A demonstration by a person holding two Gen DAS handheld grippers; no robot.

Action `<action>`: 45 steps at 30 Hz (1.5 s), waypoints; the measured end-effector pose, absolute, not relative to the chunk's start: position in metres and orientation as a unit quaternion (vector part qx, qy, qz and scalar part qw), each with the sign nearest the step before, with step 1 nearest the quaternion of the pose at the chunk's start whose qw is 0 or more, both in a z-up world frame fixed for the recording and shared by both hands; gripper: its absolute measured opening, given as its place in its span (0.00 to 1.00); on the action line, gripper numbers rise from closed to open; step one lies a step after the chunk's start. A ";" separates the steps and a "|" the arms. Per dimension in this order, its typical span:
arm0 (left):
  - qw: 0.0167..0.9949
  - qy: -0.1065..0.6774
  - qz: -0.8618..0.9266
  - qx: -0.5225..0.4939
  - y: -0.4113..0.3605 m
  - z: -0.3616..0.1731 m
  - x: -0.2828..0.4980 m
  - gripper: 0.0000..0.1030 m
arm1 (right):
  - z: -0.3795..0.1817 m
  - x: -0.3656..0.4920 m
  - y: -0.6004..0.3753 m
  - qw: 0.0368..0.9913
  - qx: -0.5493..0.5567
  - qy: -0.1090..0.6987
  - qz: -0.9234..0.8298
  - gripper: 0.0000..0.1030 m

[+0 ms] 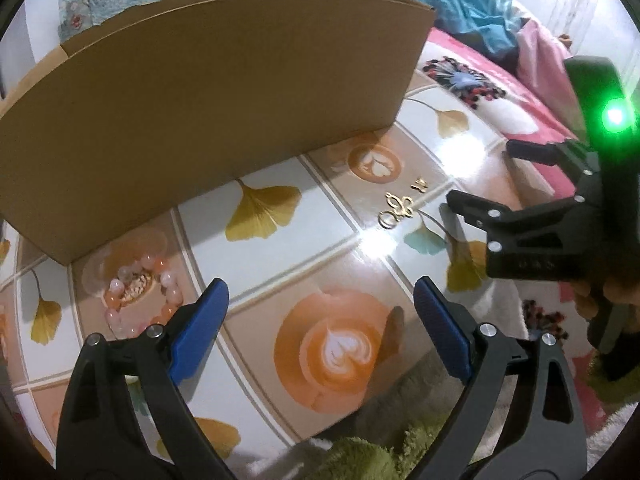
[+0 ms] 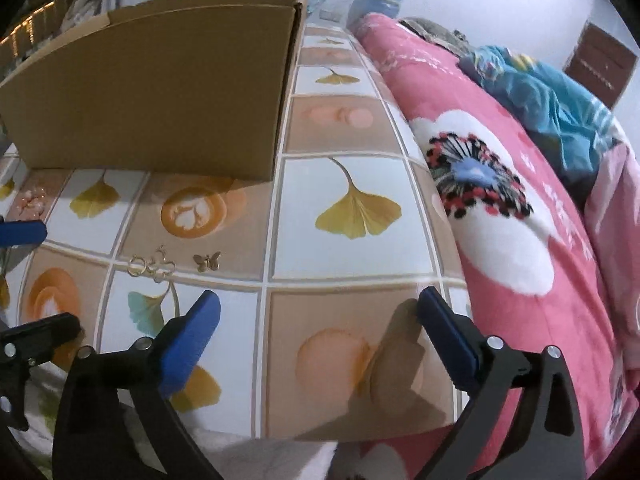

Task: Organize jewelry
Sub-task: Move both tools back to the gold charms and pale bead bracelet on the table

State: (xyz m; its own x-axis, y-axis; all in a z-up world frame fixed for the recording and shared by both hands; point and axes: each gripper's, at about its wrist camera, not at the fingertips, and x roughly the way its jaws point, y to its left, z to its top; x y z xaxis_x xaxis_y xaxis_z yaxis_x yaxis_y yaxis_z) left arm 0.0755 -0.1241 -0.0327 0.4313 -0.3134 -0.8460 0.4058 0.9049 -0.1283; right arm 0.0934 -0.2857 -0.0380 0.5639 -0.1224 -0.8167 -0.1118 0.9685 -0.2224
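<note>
Small gold earrings (image 1: 396, 210) (image 2: 152, 266) and a gold butterfly piece (image 1: 420, 186) (image 2: 207, 261) lie on the patterned tablecloth. A pink bead bracelet (image 1: 140, 292) rests near the cardboard box (image 1: 200, 100) (image 2: 160, 92). My left gripper (image 1: 320, 300) (image 2: 36, 280) is open over a coffee-cup print, with nothing between its blue pads; the bracelet is just left of its left finger. My right gripper (image 2: 318, 308) (image 1: 484, 174) is open and empty, hovering just right of the gold pieces.
The tall cardboard box stands along the back of the table (image 2: 352, 128). A pink flowered blanket (image 2: 520, 200) and blue cloth (image 2: 552, 108) lie past the table's right edge. A green fuzzy fabric (image 1: 360, 456) sits at the near edge.
</note>
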 end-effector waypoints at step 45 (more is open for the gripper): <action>0.842 0.520 -0.125 0.071 -0.147 -0.036 0.089 0.92 | -0.039 0.110 -0.296 0.859 -0.131 0.493 0.054 0.94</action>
State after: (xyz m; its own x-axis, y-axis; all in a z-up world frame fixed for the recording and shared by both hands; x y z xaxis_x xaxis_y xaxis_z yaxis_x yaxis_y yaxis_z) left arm 0.0886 -0.1474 -0.0358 0.4285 -0.1363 -0.8932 0.2842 0.9587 -0.0100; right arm 0.1100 -0.2963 -0.0391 0.5089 -0.0370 -0.8600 -0.2220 0.9596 -0.1726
